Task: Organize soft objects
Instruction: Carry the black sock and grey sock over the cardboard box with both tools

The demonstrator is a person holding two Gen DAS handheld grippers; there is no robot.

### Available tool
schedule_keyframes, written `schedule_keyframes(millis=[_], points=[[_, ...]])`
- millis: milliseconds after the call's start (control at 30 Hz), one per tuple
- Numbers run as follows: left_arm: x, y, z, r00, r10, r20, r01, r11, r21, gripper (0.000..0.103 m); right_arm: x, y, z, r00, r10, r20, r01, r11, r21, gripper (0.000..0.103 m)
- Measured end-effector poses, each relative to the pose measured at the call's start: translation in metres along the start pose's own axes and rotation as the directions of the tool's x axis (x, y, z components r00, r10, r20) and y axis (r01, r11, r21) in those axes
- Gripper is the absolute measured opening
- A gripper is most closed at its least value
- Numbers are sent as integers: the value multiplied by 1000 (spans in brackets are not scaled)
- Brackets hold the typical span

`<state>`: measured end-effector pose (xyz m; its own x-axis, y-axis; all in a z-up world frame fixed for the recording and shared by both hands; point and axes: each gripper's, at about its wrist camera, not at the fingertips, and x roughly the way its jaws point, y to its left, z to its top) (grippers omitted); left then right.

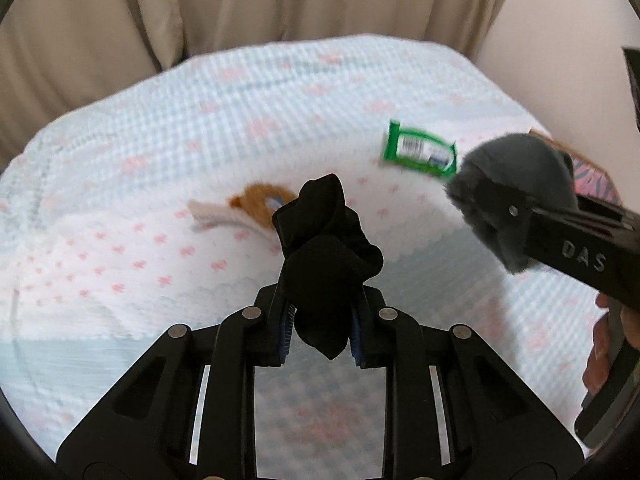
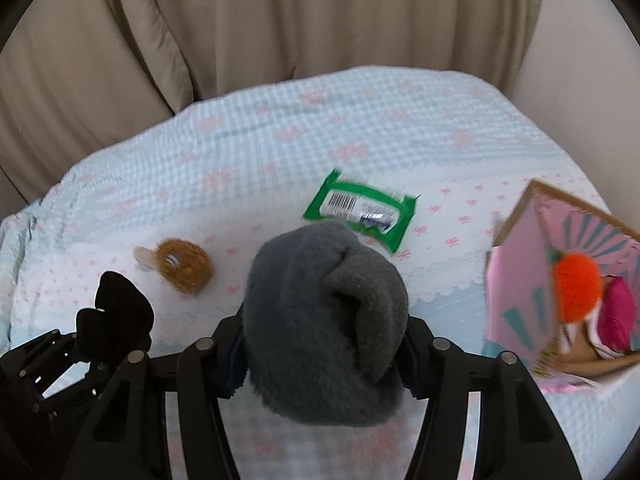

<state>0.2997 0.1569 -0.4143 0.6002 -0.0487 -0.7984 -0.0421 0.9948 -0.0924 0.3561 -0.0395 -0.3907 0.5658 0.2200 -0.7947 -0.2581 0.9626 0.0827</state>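
My left gripper [image 1: 323,316] is shut on a black fabric piece [image 1: 326,248] and holds it above the bed; it also shows at the lower left of the right wrist view [image 2: 116,316]. My right gripper [image 2: 322,344] is shut on a grey fluffy plush [image 2: 324,320], also seen at the right of the left wrist view [image 1: 516,196]. A brown furry toy [image 2: 184,266] lies on the bedspread, left of centre [image 1: 256,204]. A pink cardboard box [image 2: 516,280] at the right holds an orange pom-pom toy [image 2: 576,288] and a magenta soft item [image 2: 618,320].
A green wipes packet [image 2: 360,210] lies on the light blue and white bedspread [image 2: 240,152], also seen in the left wrist view [image 1: 420,152]. Beige curtains [image 2: 240,32] hang behind the bed. A wall stands at the far right.
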Motion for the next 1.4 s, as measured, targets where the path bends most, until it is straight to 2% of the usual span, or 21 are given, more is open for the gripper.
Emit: schedule_keyframes(millis=[200, 433, 633, 833, 1100, 1400], points=[[-60, -12, 34, 999, -1, 35, 1, 1000, -20, 20, -74, -6, 14, 998, -9, 60, 6, 999, 45, 55], [-125, -46, 62, 995, -40, 94, 38, 999, 27, 20, -154, -24, 23, 992, -46, 119, 31, 992, 124, 56], [-171, -94, 82, 986, -99, 137, 89, 993, 76, 20, -210, -56, 28, 983, -95, 158, 64, 980, 187, 55], [-198, -156, 98, 978, -156, 138, 138, 982, 129, 20, -260, -103, 26, 972, -155, 175, 113, 967, 229, 55], [-205, -251, 108, 977, -168, 128, 150, 979, 140, 20, -294, -190, 21, 971, -174, 165, 134, 965, 225, 55], [-152, -365, 111, 986, -156, 54, 148, 980, 134, 20, -275, -293, 16, 982, -154, 113, 127, 968, 216, 56]])
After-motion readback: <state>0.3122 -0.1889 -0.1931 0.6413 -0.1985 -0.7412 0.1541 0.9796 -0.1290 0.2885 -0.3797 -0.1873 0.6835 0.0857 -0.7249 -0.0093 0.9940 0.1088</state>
